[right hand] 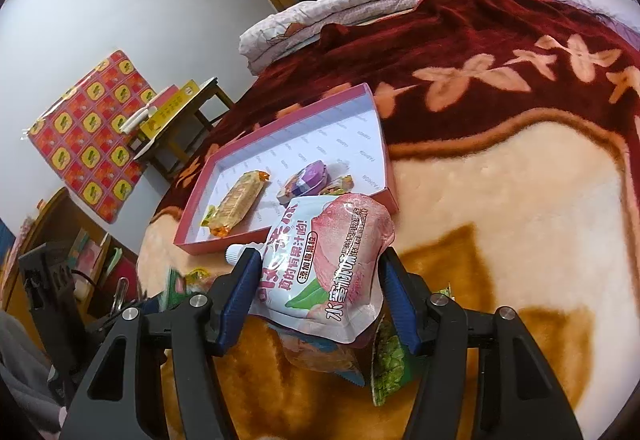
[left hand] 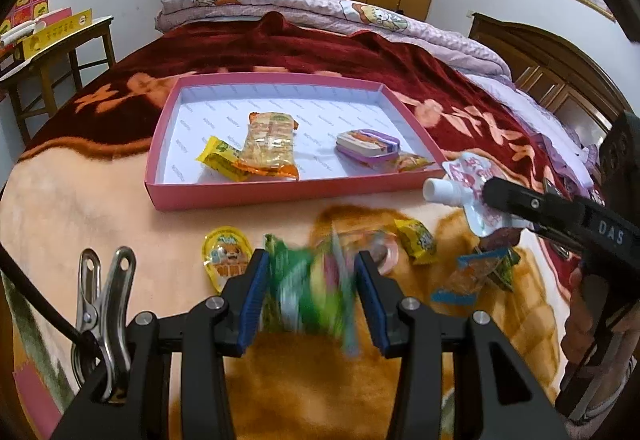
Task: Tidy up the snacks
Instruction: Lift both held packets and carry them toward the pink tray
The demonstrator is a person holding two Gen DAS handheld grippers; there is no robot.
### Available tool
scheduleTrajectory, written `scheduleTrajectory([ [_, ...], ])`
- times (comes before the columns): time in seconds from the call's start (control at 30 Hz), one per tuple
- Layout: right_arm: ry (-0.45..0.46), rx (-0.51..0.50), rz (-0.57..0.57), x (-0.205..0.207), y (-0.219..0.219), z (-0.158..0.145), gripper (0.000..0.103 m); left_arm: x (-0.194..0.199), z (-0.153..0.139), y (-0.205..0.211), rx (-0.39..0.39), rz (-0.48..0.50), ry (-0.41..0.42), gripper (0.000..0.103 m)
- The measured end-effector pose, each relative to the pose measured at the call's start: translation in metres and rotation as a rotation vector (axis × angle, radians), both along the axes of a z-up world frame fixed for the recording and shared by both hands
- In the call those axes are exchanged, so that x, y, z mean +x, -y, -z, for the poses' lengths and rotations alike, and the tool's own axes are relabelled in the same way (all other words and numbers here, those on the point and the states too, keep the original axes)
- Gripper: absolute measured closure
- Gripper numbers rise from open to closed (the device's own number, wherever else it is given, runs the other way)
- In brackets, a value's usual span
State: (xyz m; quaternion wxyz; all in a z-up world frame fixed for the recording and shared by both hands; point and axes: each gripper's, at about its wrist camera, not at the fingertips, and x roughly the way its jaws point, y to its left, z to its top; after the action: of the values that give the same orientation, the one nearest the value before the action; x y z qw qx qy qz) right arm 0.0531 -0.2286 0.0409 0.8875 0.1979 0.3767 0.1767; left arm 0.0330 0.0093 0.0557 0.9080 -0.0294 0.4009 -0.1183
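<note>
I am working over the plush blanket with a cream and orange-brown centre and dark red border [right hand: 520,199] that is covering the bed, and it is giving softly under everything, so nothing is sitting flat. On it the shallow pink cardboard tray with a white printed lining [left hand: 256,195] is lying ahead of both grippers, already holding a long clear-wrapped biscuit pack [left hand: 270,143], a small yellow wrapped sweet [left hand: 218,155] touching it, and a purple lidded tin [left hand: 368,145].

I am holding the pink-and-white peach drink pouch with a white screw spout [right hand: 328,260] in the right gripper [right hand: 320,296], whose blue pads are clamping its two side edges. It is bulging with liquid, so I am judging it the heaviest item here, slick-skinned and floppy; gripping across the flat side seams rather than the belly is keeping it from squirting out.

The left gripper [left hand: 310,296] is closing its pads on a green crinkly foil snack packet [left hand: 308,288], which is blurring in the picture, so I am only guessing that it is light and air-puffed; it is likely crushing easily, and a seam edge seems the safer hold.

Loose snacks are lying on the blanket just before the tray: a round yellow jelly cup [left hand: 226,256], a yellow-green sweet [left hand: 416,242] and a blue-edged clear sachet [left hand: 472,276].
</note>
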Motion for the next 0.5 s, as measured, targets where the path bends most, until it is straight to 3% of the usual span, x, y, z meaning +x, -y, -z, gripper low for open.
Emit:
scheduleTrajectory([
  [0.3,0.006,-0.009,-0.015,-0.003,-0.006,-0.002,0.042,-0.011,0.001,0.007,0.027,0.068,0.009,0.056],
  [0.5,0.007,-0.01,-0.017,-0.005,-0.007,-0.003,0.042,-0.017,0.019,0.023,0.141,0.117,-0.019,0.05],
])
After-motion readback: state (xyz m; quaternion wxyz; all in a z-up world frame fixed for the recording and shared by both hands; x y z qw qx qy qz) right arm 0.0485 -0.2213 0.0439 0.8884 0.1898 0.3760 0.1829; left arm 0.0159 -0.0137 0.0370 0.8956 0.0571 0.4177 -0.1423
